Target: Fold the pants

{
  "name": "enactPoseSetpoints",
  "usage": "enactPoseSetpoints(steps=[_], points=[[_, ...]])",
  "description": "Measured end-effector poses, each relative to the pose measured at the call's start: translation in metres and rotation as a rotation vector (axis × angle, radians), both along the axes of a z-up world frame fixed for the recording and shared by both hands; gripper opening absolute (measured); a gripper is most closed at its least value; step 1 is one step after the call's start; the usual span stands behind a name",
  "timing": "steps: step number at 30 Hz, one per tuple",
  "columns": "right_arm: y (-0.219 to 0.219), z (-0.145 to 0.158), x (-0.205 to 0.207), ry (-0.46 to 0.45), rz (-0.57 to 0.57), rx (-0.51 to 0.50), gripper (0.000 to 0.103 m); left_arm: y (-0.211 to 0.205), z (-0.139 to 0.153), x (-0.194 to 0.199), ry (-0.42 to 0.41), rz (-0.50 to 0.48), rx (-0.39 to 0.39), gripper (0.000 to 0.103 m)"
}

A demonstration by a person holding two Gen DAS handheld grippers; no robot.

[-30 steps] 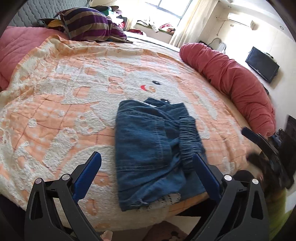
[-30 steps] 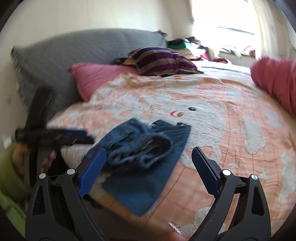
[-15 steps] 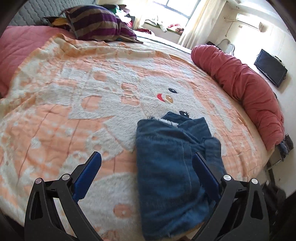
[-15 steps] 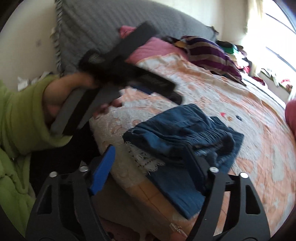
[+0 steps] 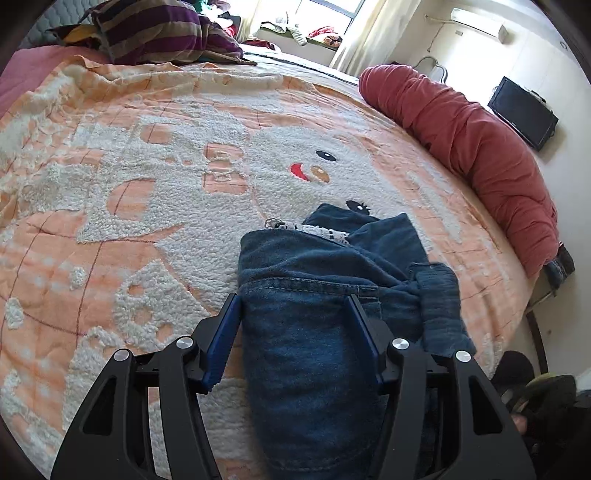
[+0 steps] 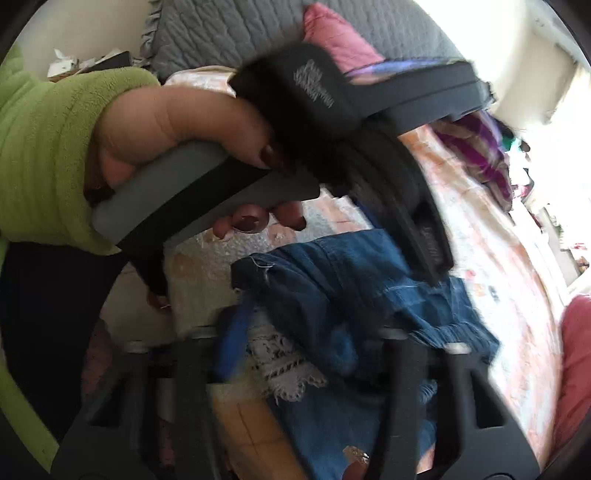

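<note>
The folded blue denim pants (image 5: 314, 317) lie on the orange and white blanket (image 5: 147, 192) near the bed's front edge, with white lace trim showing at the far fold. My left gripper (image 5: 295, 306) straddles the pants, its jaws narrowed against the denim on both sides. In the right wrist view, my right gripper (image 6: 306, 325) sits blurred over the pants (image 6: 332, 288) at the bed's edge, its jaws partly closed around the denim. The hand holding the left gripper (image 6: 332, 122) fills the upper part of that view.
A red bolster (image 5: 472, 147) lies along the bed's right side. A striped purple pillow (image 5: 159, 33) sits at the far end. A grey quilted headboard cushion (image 6: 277, 33) and a pink pillow (image 6: 340, 40) are at the left. The bed edge drops off close by.
Both grippers moved in onto the pants and narrowed their jaws around the denim. The left gripper was wide open half a second ago.
</note>
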State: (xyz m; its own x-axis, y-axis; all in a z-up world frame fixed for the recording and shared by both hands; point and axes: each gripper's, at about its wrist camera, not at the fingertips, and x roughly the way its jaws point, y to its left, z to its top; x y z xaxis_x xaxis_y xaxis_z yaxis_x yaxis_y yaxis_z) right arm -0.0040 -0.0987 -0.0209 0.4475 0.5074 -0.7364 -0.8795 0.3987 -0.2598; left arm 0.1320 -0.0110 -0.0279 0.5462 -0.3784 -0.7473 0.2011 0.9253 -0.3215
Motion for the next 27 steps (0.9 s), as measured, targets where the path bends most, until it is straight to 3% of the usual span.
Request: enactPoseSetpoints(steps=[4,9,15,18,20,25,27], points=[[-0.010,0.007,-0.007,0.061,0.035,0.045,0.004,0.003,-0.004,0.002,-0.004,0.001,0.001,0.059],[-0.024,-0.016,-0.015,0.097,0.003,0.042,0.005,0.005,-0.003,0.002,-0.007,0.013,-0.010,0.063],[-0.028,-0.011,-0.014,0.109,-0.010,0.070,0.006,0.001,0.002,-0.004,-0.042,0.012,0.035,0.063],[-0.029,-0.004,-0.013,0.120,-0.020,0.104,0.012,0.001,0.004,-0.006,-0.051,0.009,0.045,0.063],[-0.034,0.004,-0.014,0.130,-0.025,0.159,0.022,0.002,0.005,-0.007,-0.054,0.008,0.042,0.063],[-0.042,0.024,-0.018,0.123,-0.033,0.238,0.032,0.003,0.009,-0.009,-0.067,0.008,0.044,0.063],[-0.045,0.030,-0.018,0.128,-0.042,0.275,0.041,0.003,0.011,-0.011,-0.074,0.007,0.046,0.063]])
